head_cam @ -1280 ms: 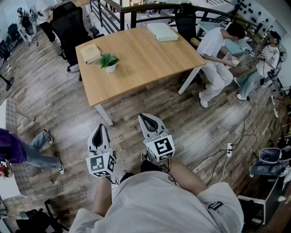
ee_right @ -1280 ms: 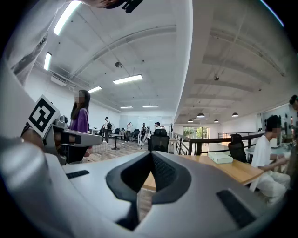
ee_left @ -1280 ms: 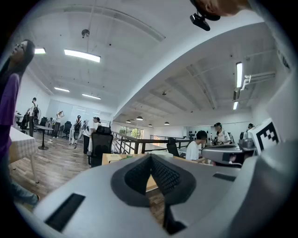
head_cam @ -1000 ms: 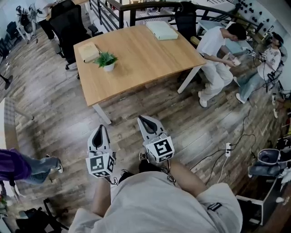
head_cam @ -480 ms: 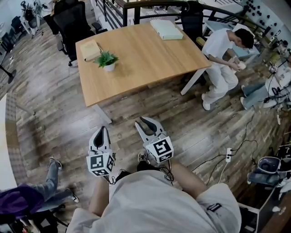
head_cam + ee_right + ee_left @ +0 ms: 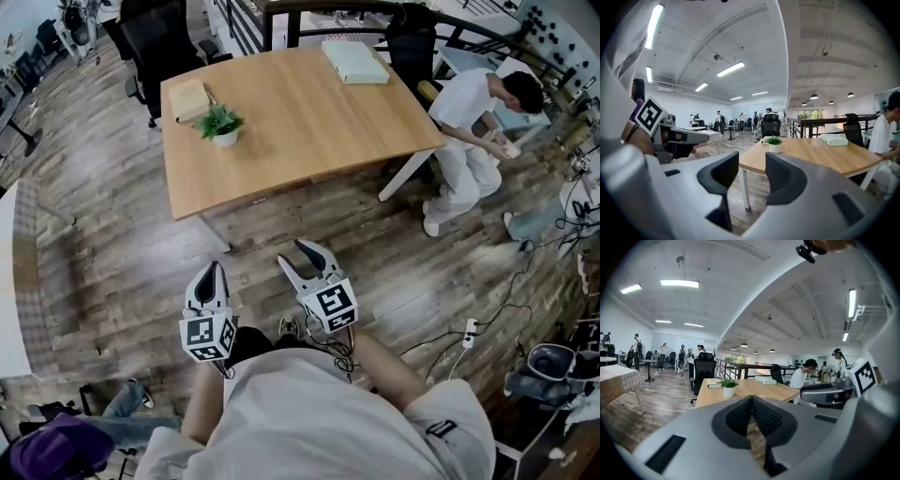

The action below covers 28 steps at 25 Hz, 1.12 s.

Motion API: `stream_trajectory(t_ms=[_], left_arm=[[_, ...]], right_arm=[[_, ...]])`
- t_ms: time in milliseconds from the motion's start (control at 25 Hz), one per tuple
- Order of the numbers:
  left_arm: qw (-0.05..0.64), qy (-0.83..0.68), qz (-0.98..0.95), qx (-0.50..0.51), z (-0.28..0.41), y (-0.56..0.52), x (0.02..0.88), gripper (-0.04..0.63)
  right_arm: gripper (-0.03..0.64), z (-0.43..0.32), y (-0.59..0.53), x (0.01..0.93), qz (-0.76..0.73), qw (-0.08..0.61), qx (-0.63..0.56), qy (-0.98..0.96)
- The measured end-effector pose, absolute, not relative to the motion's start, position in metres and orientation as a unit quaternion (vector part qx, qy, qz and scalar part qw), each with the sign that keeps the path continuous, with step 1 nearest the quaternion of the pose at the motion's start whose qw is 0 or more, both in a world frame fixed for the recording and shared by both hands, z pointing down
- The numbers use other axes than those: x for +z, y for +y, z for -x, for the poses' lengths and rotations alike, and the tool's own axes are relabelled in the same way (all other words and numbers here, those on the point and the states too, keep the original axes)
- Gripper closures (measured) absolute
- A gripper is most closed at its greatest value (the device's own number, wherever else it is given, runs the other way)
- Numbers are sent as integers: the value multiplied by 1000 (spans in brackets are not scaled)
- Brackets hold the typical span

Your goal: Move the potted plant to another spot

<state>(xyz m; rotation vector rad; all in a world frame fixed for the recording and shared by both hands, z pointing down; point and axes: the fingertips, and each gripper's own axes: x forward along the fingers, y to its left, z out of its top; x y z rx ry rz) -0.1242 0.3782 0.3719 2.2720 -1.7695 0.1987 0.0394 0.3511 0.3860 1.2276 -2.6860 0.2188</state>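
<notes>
The left gripper (image 6: 211, 270) has its jaws pressed together and empty. If it goes for the pot like that, it would only shove it and could tip it over. The right gripper (image 6: 298, 253) has just been opening its jaws, which stand apart with nothing between them. The potted plant (image 6: 222, 126) stands well ahead of both pairs of jaws on the table (image 6: 300, 122), just beside a tan book (image 6: 187, 101). A grip on the leaves rather than the pot would likely slip. The white pot holds a small leafy green plant. Further right, a pale flat box (image 6: 354, 61) lies shut, its contents hidden.
</notes>
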Motion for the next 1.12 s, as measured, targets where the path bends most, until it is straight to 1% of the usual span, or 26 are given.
stream_trajectory(t_ms=[320,600,1120], left_arm=[[137,-612,-774,79,135,354,383,583],[145,-600,-783,76,147,301,395,583],[159,-559,-809,82,215,165,397,583]], right_arm=[[407,-36,322,400,-406,105,81,-904],[373,-18,277,409,-408,119,78,-902],[356,42,164,421,-435,155,93,-882]])
